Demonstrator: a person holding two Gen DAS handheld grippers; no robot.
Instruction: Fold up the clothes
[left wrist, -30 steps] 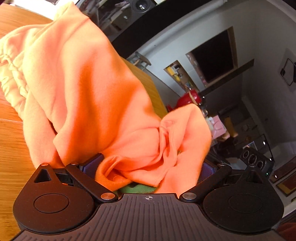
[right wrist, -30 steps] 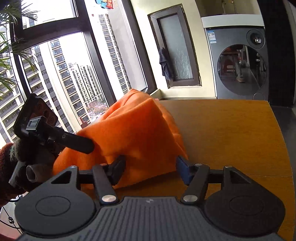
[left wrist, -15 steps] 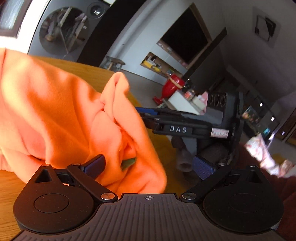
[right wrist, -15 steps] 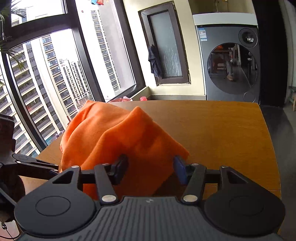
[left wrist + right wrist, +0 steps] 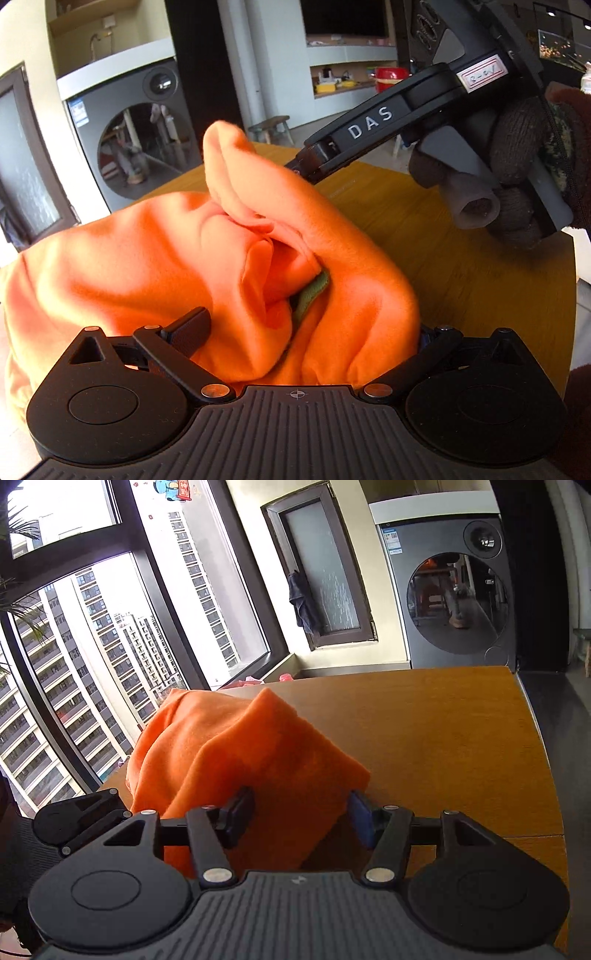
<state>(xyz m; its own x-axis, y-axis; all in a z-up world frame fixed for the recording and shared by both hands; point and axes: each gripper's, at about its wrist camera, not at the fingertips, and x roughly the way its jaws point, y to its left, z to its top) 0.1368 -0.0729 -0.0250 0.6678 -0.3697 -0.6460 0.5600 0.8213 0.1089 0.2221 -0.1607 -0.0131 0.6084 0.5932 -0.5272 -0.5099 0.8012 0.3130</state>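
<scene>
Both pairs of jaws stand spread apart with orange cloth bunched between their pads, and neither pair is visibly pinched down on it. One orange garment is in play, a single fleece piece heaped on the one wooden table, with a small green tab showing in a crease near its middle. The left gripper has two fingers: one dark pad shows clear at the left, while the other is almost buried under the cloth at the right. The right gripper shows both of its pads, one dark and one blue, set on either side of a raised fold of the garment. In the left wrist view the right gripper's arm, lettered DAS, reaches into the top of the heap, held by one gloved hand in dark knit. Beyond the table stands one grey washing machine with a round door, beside one frosted window with a dark cloth hanging on it. Tall apartment blocks fill the big panes at the left.
</scene>
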